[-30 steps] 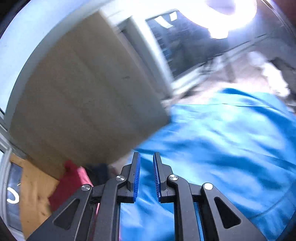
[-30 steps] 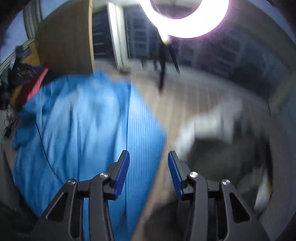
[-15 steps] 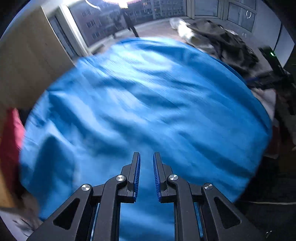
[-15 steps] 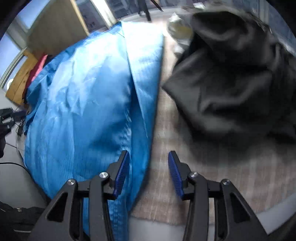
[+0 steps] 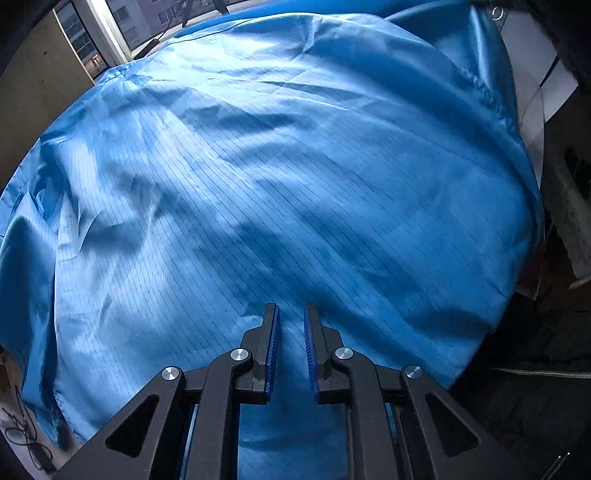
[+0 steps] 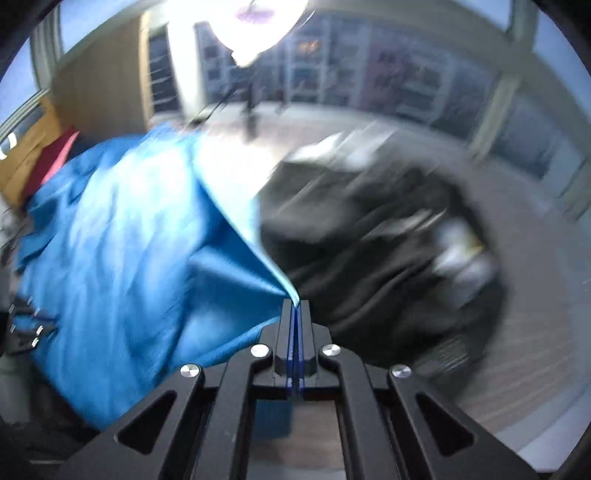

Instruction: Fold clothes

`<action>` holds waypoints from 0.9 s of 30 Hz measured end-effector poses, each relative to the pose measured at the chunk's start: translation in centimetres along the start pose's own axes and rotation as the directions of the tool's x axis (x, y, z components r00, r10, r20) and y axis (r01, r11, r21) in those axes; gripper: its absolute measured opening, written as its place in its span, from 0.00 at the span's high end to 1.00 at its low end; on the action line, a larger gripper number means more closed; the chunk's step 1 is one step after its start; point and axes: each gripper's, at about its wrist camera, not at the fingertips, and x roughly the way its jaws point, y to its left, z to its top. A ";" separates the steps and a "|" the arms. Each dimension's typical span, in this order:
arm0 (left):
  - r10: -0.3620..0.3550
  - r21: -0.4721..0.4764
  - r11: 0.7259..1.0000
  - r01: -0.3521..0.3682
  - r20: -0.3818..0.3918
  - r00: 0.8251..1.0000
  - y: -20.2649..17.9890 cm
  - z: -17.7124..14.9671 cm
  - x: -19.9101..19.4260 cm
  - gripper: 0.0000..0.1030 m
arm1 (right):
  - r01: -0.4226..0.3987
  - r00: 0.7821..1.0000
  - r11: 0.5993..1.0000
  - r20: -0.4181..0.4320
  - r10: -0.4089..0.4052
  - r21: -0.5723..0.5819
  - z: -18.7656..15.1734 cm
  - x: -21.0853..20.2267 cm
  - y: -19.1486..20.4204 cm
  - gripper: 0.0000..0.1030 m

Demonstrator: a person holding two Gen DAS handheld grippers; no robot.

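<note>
A shiny blue garment (image 5: 280,177) with thin dark stripes lies spread over the table and fills the left wrist view. My left gripper (image 5: 291,314) hovers low over its near part, open by a narrow gap with only cloth below it. In the right wrist view the same blue garment (image 6: 122,240) is pulled up into a peak at its right edge. My right gripper (image 6: 295,308) is shut on that edge, the cloth pinched between the blue pads. The view is blurred by motion.
A heap of dark clothes (image 6: 388,251) lies to the right of the blue garment on a striped table cover (image 6: 461,354). A red cloth (image 6: 55,155) and a wooden cabinet (image 6: 99,88) stand at the far left. A ring light (image 6: 258,22) glares above.
My right gripper has gone from open beside the garment's right edge to shut on it and lifted it. My left gripper has dropped closer to the cloth, its narrow gap unchanged.
</note>
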 end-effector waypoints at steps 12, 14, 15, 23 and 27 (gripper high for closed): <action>-0.096 0.122 0.989 0.084 0.102 0.990 -5.0 9.8 -1.8 0.87 | 0.374 0.920 0.924 0.161 -0.358 -0.085 11.0 -0.2 -5.2 0.99; -0.132 0.169 0.979 0.110 0.123 0.984 -7.5 12.5 -1.4 0.87 | 0.419 0.895 0.905 0.200 -0.398 -0.075 13.3 -0.5 -5.8 0.99; -0.156 0.197 0.972 0.128 0.131 0.979 -8.9 13.7 -0.9 0.87 | 0.435 0.885 0.898 0.216 -0.413 -0.068 14.2 -0.7 -6.0 0.99; -0.234 0.220 0.953 0.207 0.105 0.966 -14.2 20.9 3.6 0.87 | 0.378 0.909 0.925 0.208 -0.362 -0.044 15.9 -0.1 -6.8 0.99; -0.190 0.218 0.964 0.151 0.171 0.967 -12.3 20.0 -0.4 0.85 | 0.142 0.979 0.990 0.153 -0.137 -0.021 13.7 -1.0 -6.0 0.99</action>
